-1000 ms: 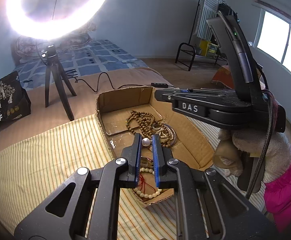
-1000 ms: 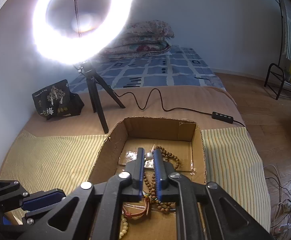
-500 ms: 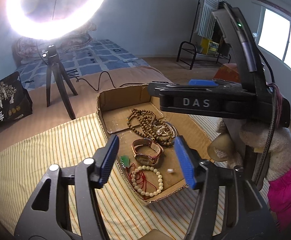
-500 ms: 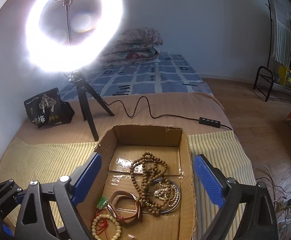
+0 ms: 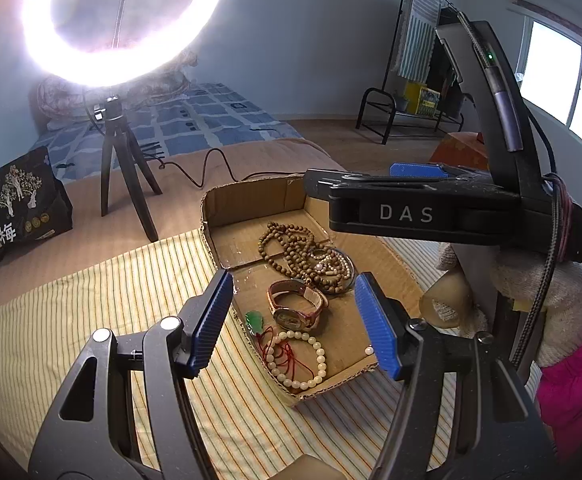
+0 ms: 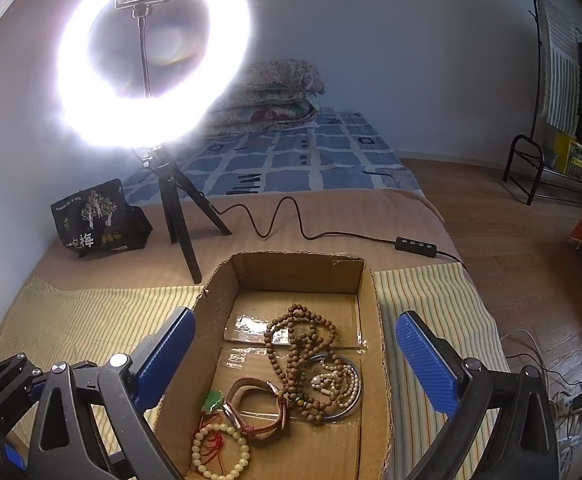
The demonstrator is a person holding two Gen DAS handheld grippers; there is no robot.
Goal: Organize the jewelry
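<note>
On the bed, a black snack bag (image 6: pixel 99 216) stands at the far left by the wall, and just right of it a lit ring light (image 6: pixel 153 52) rises on a black tripod (image 6: pixel 181 216), its cable (image 6: pixel 291 220) trailing right to an inline switch (image 6: pixel 416 246). Nearer, a yellow striped cloth (image 5: pixel 91 312) covers the bed, and an open cardboard box (image 6: pixel 215 312) sits on it.

The left gripper (image 5: pixel 295 322) hovers over the box's near end, its blue fingers (image 5: pixel 211 320) wide apart and holding nothing. Inside the box, going left to right in the right wrist view: a cream bead bracelet (image 6: pixel 221 452) with red cord lies at the near left corner, a green pendant (image 6: pixel 213 400) just beyond it, then a brown-strapped wristwatch (image 6: pixel 257 410) touching the bracelet's edge. Right of the watch, a long brown wooden bead necklace (image 6: pixel 299 344) sprawls through the middle of the box and overlaps a silver bangle (image 6: pixel 347 392) with small pale pearl strands (image 6: pixel 337 382) inside it. In the left wrist view a single loose pearl (image 5: pixel 368 350) rests near the box's near right edge.

The right gripper (image 6: pixel 295 360) hangs above the box too, fingers (image 6: pixel 427 364) spread wider than the box and empty; the left wrist view shows its black body crossing over the box's right side, held by a gloved hand (image 5: pixel 547 296).
</note>
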